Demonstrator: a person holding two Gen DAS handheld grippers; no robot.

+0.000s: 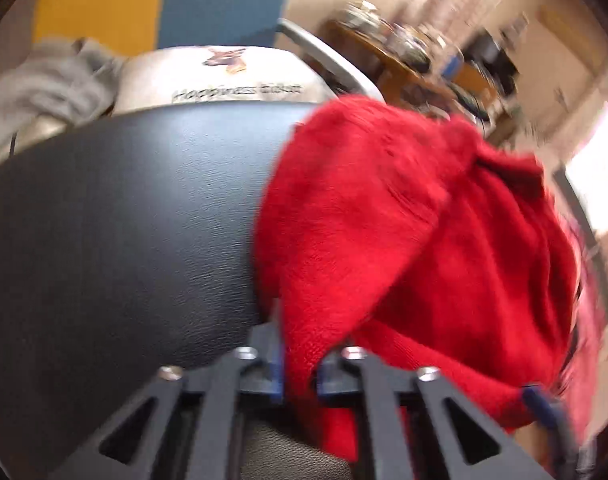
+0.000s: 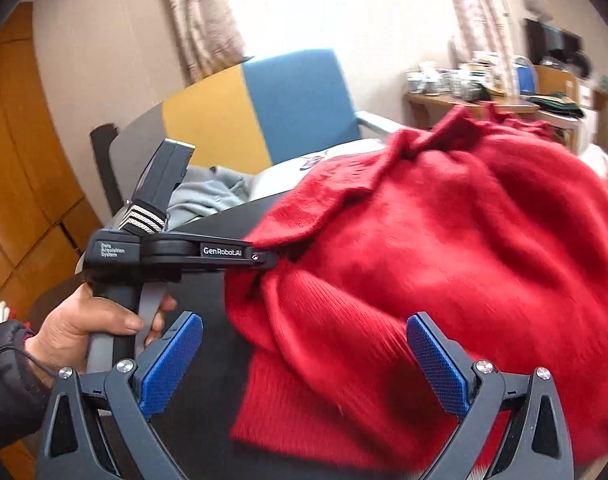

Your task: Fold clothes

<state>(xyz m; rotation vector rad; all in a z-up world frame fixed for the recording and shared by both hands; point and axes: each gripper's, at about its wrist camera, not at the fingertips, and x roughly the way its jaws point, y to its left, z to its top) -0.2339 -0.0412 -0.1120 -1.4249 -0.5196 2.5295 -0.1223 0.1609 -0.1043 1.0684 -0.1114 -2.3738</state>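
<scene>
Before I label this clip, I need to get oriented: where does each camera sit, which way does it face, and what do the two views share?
Left wrist: sits on the left gripper, looking along its fingers, shut on the red sweater, across the black surface toward a white printed garment.
Right wrist: sits on the right gripper, jaws open above the sweater's hem, facing the window; the left hand and dark sleeve show.
Shared: the sweater, black surface, yellow-and-blue chair and grey garment.
</scene>
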